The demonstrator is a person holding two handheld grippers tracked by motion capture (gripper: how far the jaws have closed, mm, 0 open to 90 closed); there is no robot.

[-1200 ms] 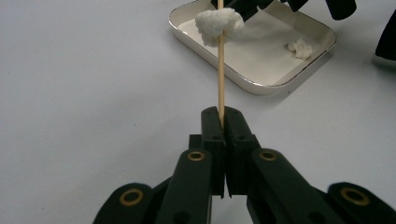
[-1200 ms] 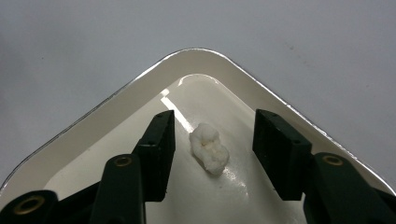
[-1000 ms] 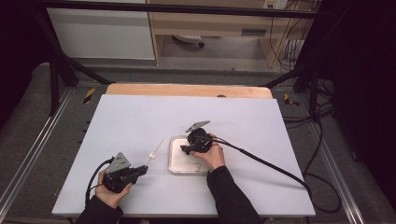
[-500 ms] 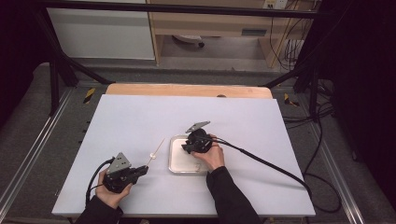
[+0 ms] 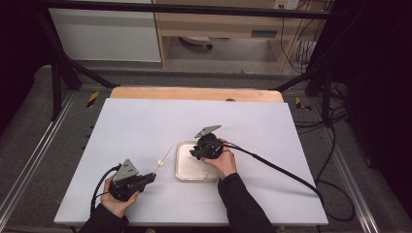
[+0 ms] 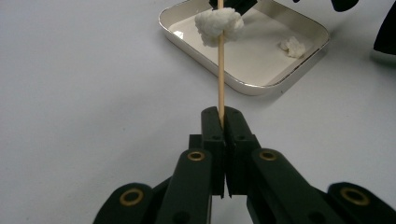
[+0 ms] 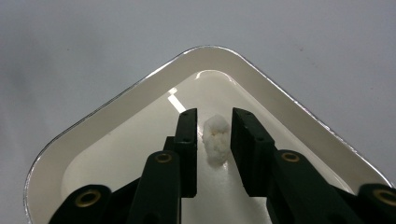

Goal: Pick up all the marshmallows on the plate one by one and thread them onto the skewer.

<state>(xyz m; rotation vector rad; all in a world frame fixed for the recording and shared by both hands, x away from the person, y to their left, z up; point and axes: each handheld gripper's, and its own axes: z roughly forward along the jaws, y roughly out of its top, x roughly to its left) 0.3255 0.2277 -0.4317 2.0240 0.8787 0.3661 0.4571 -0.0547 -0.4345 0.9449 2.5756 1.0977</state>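
Observation:
My left gripper (image 6: 222, 114) is shut on the near end of a thin wooden skewer (image 6: 220, 74), which has a white fluffy lump (image 6: 219, 25) threaded on it farther up. From above, that gripper (image 5: 151, 177) lies at the front left and the skewer (image 5: 165, 156) points toward the white tray (image 5: 187, 167). My right gripper (image 7: 215, 116) reaches into the tray (image 7: 116, 112), its jaws on either side of another white lump (image 7: 216, 140) with slim gaps; they have just been opening. Seen from above, the right gripper (image 5: 194, 154) sits over the tray's far side.
The tray rests near the middle of a white tabletop (image 5: 145, 121) with a wooden strip (image 5: 194, 93) along its far edge. A further small white lump (image 6: 292, 46) lies on the tray floor. A black cable (image 5: 277, 167) trails right from the right gripper.

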